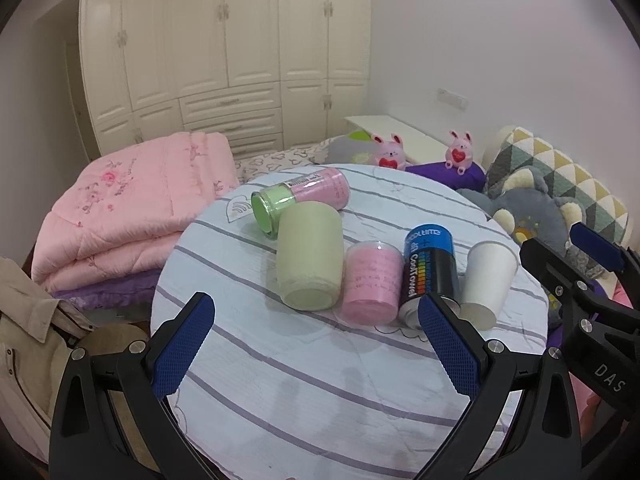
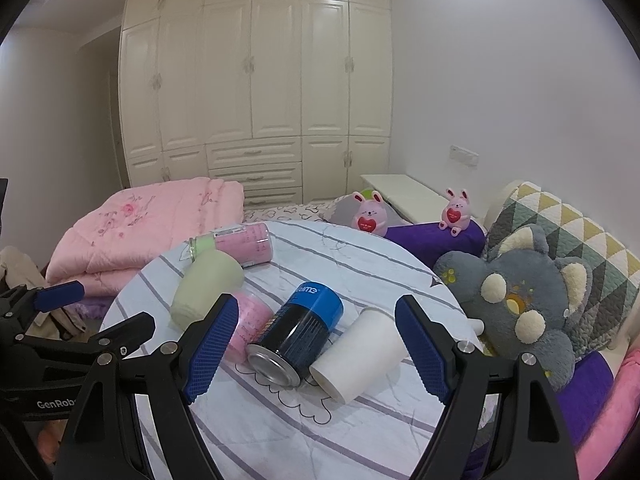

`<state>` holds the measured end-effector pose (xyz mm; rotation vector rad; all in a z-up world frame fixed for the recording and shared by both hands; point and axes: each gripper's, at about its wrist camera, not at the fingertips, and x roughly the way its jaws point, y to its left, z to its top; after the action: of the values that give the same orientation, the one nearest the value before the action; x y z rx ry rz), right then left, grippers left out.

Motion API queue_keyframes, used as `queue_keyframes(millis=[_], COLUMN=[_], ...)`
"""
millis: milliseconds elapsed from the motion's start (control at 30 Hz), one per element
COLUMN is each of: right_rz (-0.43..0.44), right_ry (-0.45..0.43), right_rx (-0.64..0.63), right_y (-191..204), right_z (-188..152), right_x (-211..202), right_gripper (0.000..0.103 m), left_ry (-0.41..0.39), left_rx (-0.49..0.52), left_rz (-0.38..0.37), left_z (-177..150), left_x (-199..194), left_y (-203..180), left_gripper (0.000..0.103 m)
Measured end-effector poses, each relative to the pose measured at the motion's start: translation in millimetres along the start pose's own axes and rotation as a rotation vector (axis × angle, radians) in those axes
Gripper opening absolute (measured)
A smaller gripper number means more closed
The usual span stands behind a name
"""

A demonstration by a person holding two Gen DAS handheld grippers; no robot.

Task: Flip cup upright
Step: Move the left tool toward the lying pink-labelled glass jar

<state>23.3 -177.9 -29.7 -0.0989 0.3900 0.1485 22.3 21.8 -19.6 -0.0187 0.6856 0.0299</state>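
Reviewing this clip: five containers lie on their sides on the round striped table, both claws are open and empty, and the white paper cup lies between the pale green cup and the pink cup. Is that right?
Not quite. The white paper cup lies at the right end of the row, beside the blue and black can, as the right wrist view shows. The rest holds: all five lie on their sides, and the left claw and right claw are open and empty.

White paper cup on its side.

A: In the left wrist view a blue pad covers the black can's lower rim.

B: In the right wrist view a pad hides much of the pink cup; its print is unreadable.
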Motion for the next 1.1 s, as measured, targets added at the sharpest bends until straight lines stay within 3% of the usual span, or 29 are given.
queue_keyframes(millis=[400,600,867,1100], right_rz=[0.022,0.048,0.081,0.118], right_ry=[0.027,0.061,0.093,0.126], right_rx=[-0.015,-0.020,-0.013,-0.009], right_y=[-2.8,-6.2,-11.0,-11.1], right_z=[14.1,30.8,42.1,54.6], right_x=[32.3,59.3,92.6,128.6], right_gripper=[0.082,0.082,0.082,0.082], left_ry=[0.048,0.087,0.133,0.188], left_rx=[0.056,0.026,0.218,0.279], left_rz=[-0.040,-0.078,-0.095,-0.161], left_z=[33.1,57.0,95.7,125.7], left_x=[27.5,52.5,94.2,145.2], left_y=[8.1,15.2,12.4,24.8], left_gripper=[0.103,0.103,0.103,0.103])
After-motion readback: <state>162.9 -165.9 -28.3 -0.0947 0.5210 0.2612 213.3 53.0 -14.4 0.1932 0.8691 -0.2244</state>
